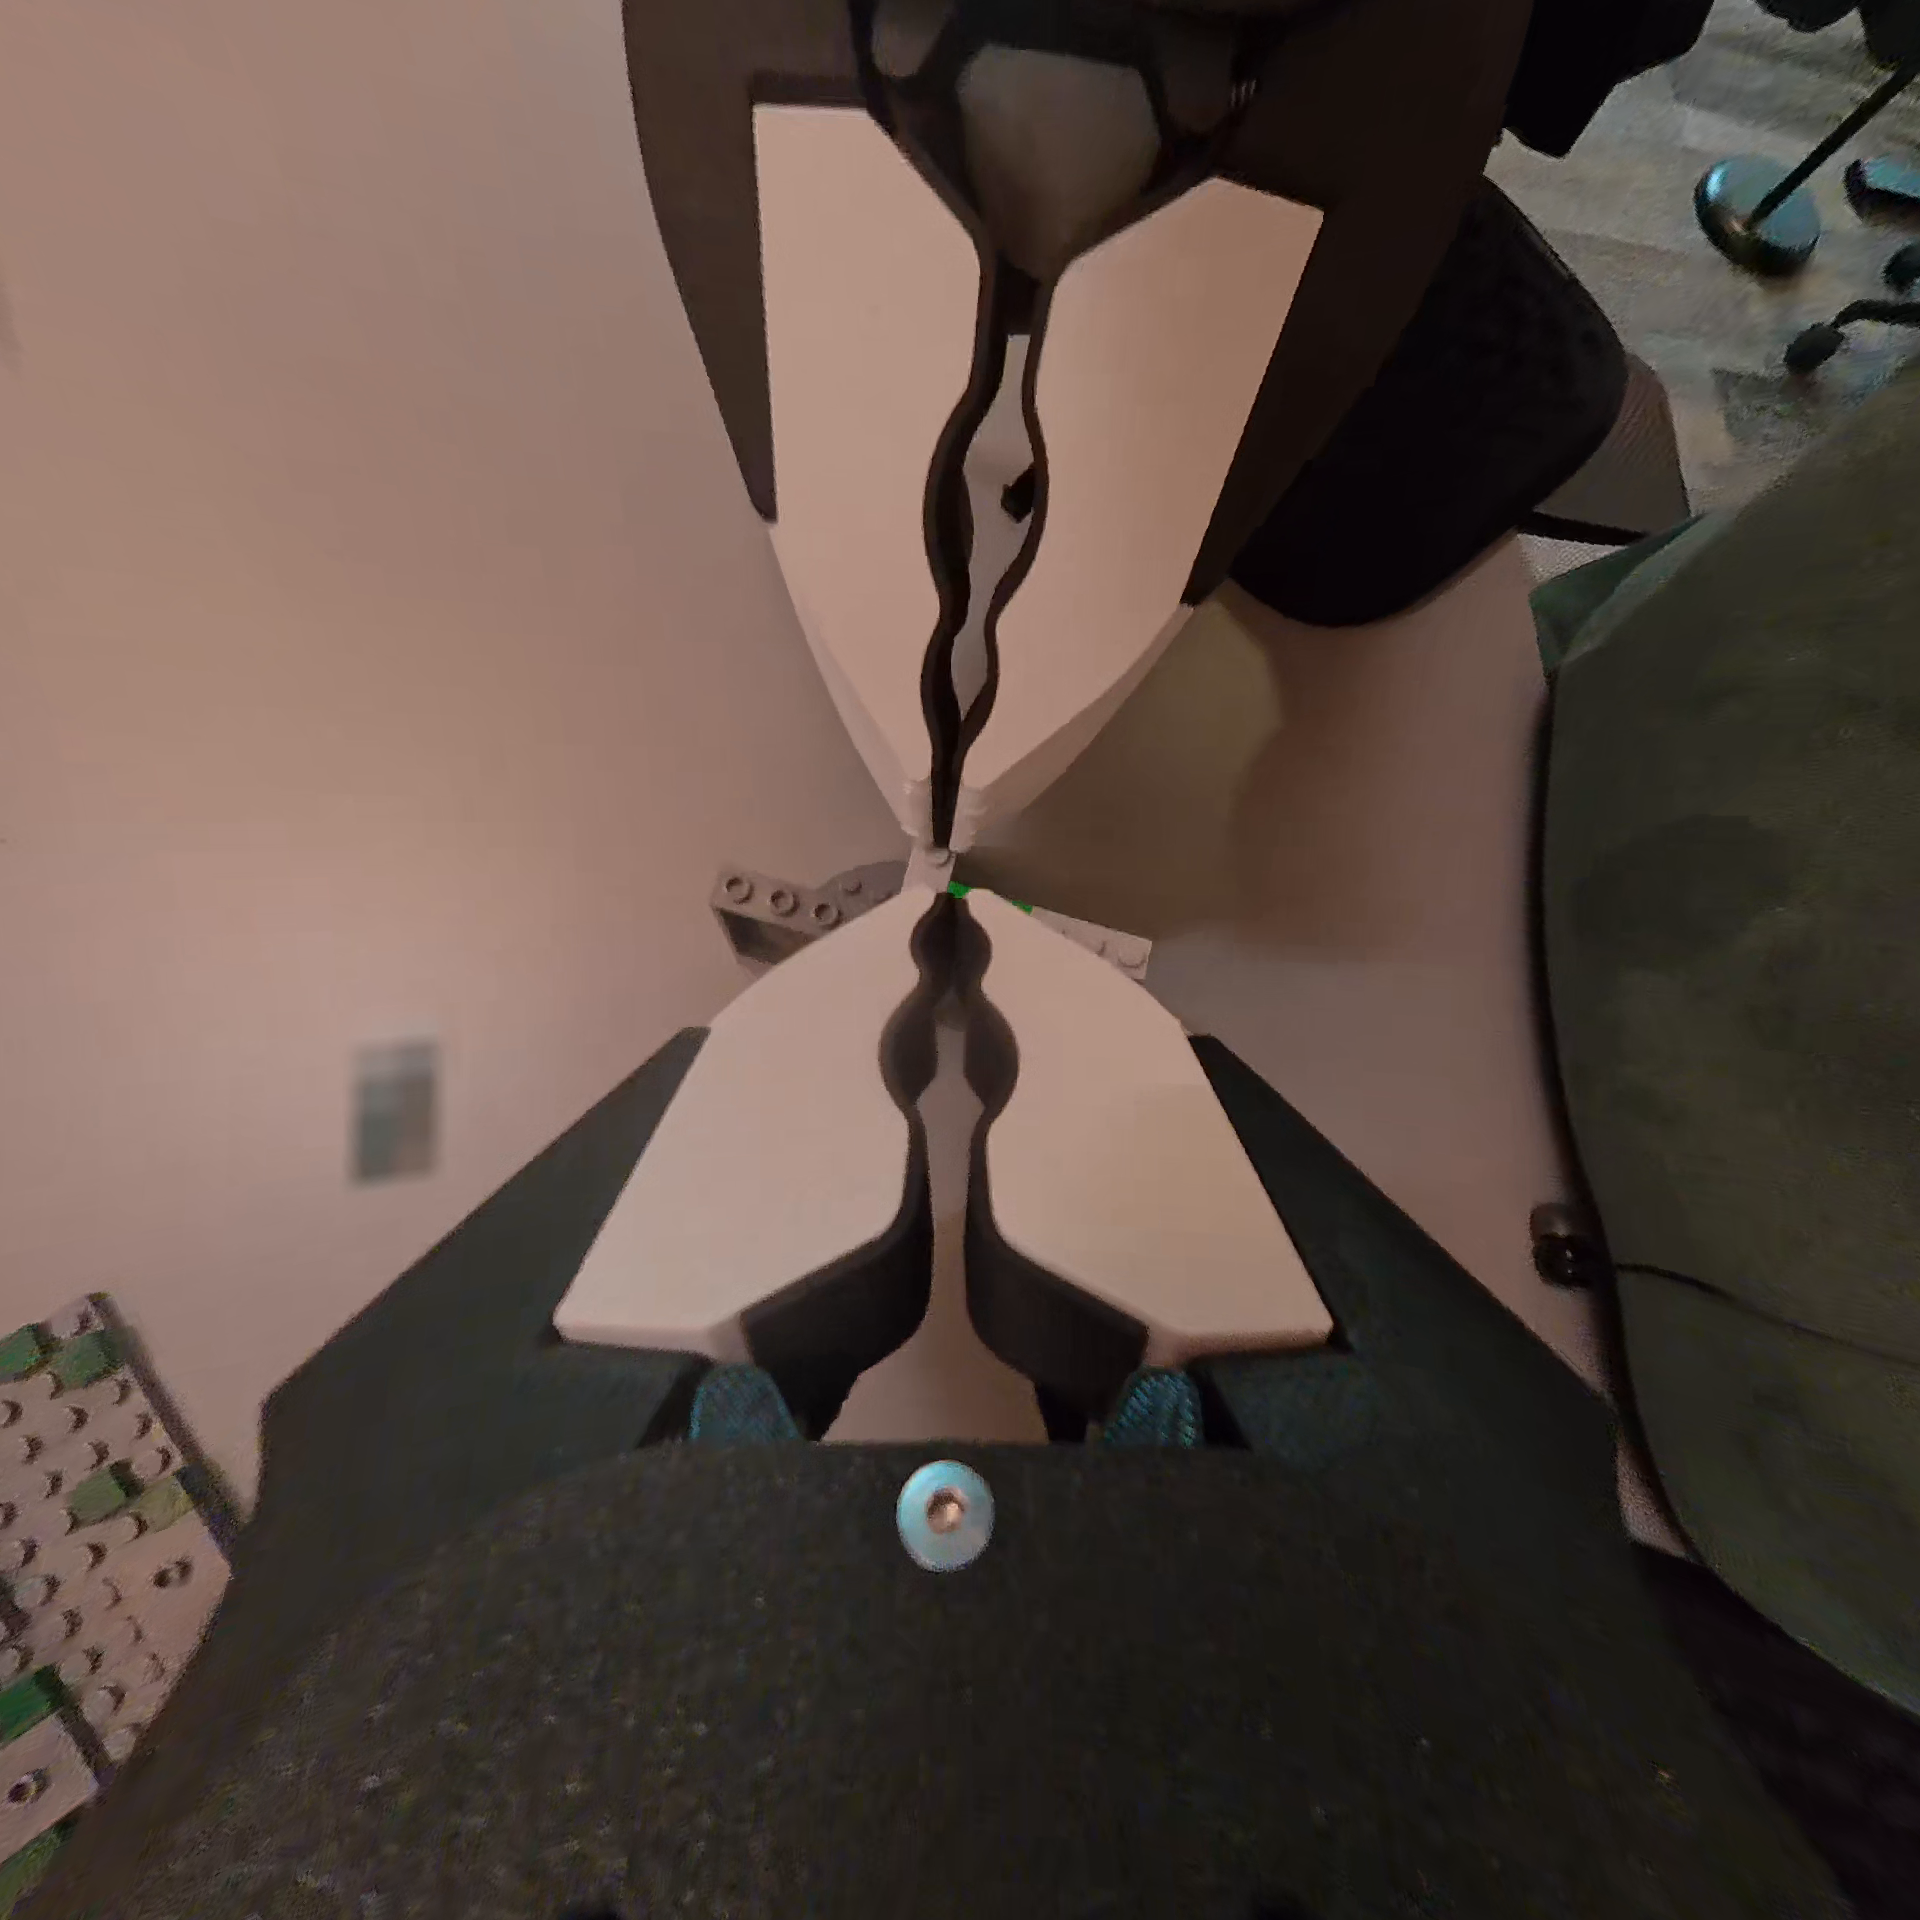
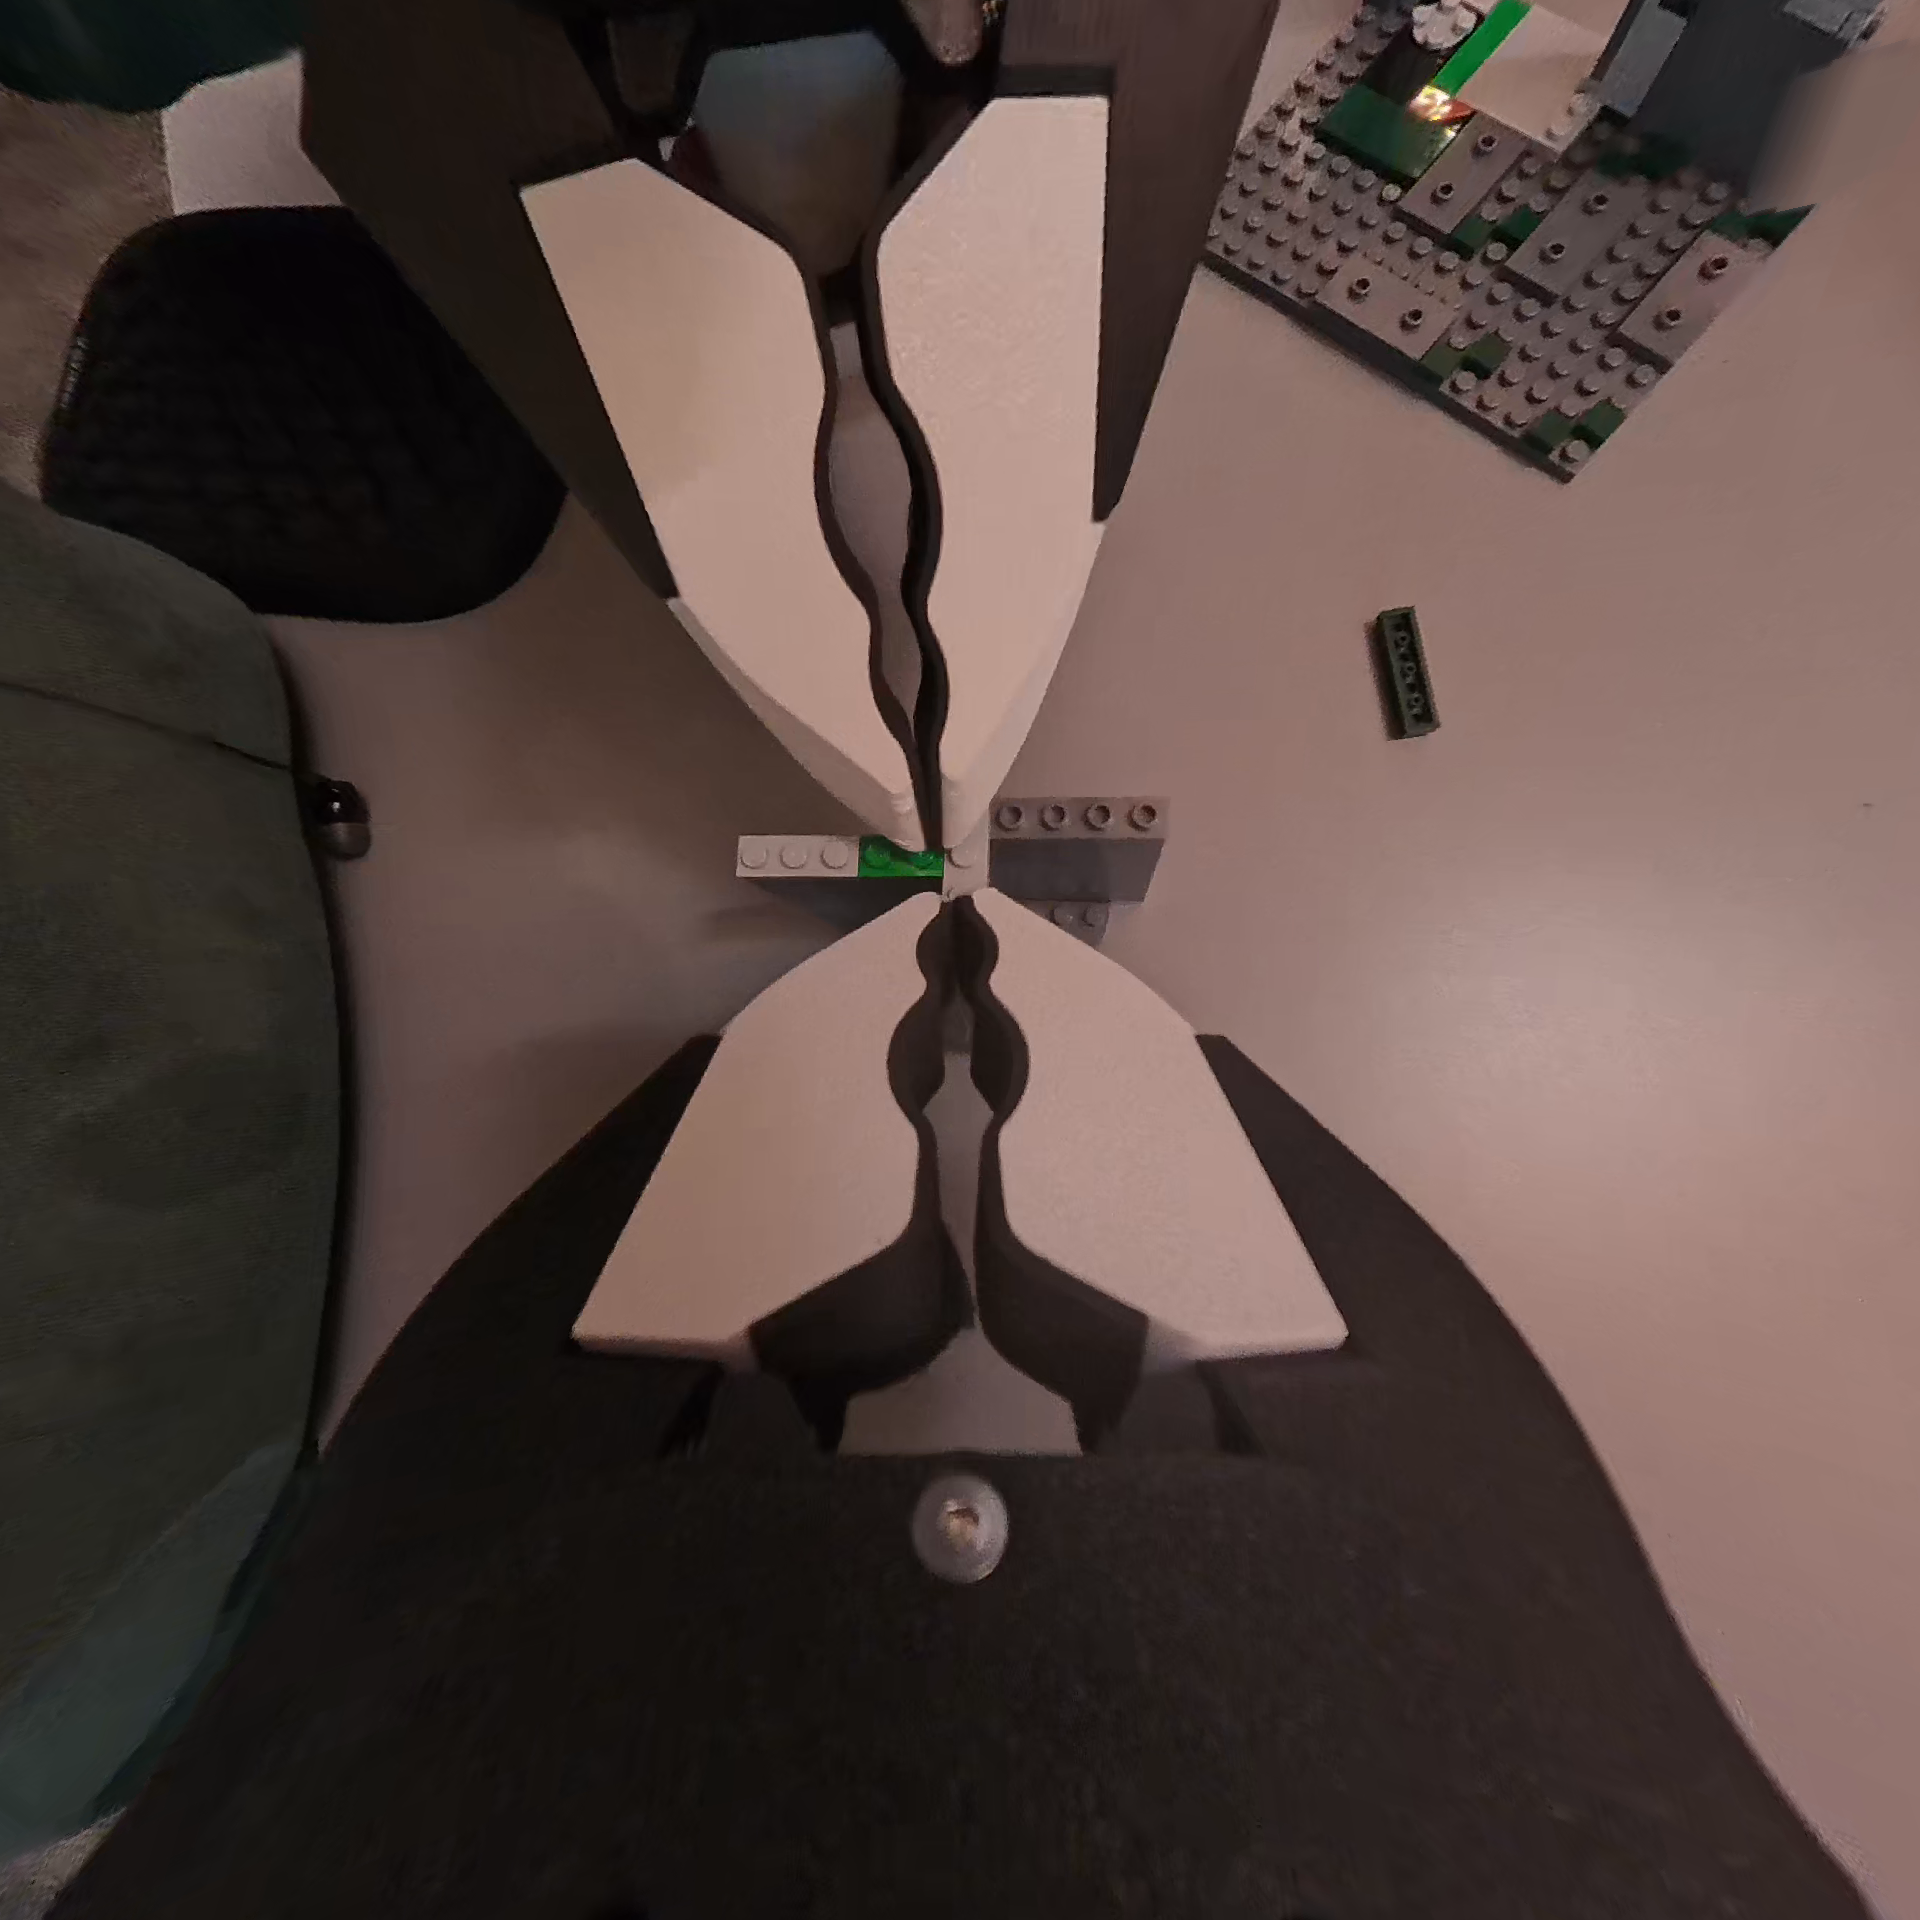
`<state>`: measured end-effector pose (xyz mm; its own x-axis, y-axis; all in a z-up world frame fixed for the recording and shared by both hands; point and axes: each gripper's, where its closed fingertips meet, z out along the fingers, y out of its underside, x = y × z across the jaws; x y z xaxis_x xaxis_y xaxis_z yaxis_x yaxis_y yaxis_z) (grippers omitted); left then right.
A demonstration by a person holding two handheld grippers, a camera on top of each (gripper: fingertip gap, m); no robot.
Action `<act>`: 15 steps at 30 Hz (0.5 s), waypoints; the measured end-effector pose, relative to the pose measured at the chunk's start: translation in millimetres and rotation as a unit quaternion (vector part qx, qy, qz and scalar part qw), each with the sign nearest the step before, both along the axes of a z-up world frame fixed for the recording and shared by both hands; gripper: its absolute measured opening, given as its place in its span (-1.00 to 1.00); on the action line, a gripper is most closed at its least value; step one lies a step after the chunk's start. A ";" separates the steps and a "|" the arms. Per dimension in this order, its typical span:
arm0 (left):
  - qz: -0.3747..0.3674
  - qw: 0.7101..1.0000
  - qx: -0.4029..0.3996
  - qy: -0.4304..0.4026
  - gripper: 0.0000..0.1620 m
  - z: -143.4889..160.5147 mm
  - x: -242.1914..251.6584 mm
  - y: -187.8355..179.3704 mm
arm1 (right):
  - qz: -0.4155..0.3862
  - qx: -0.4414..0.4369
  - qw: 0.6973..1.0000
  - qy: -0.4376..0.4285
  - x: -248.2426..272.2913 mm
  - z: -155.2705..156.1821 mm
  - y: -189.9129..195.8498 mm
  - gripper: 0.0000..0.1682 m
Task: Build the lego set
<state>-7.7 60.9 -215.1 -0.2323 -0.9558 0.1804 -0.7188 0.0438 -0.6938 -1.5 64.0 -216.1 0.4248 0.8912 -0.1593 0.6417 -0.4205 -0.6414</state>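
Observation:
A small lego assembly lies between both grippers: a light grey plate, a bright green plate and a dark grey studded brick. In the left wrist view the grey brick and a pale plate show beside the tips. My right gripper is shut with its tips pinched on the assembly's near edge. My left gripper is shut on the opposite edge, facing the right one tip to tip. In each view, the other gripper reaches in from the top.
A grey studded baseplate build with green patches stands at the far right; its corner shows in the left wrist view. A loose dark green brick lies on the white table. A person's dark green sleeve and a black mat are to the left. Only a small space, under 4 cm, lies between the two pairs of fingers. Both grippers' tips are roughly 12 cm from the loose dark green brick.

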 end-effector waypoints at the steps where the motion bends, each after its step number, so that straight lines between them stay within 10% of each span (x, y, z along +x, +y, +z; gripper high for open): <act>1: -0.003 1.000 0.005 0.003 -1.00 -0.1 0.0 0.3 | -0.002 -0.001 1.000 0.001 0.0 0.0 0.0 -1.00; 15: 0.056 0.996 -0.015 -0.060 -1.00 12.6 -8.1 10.1 | -0.034 0.072 0.993 0.082 20.1 20.6 -2.2 -1.00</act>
<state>-15.8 71.0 -202.5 -0.1454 -0.9715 0.1874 -0.6294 -0.0554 -0.7751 18.6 61.8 -195.5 0.4642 0.8794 -0.1053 0.4962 -0.3568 -0.7915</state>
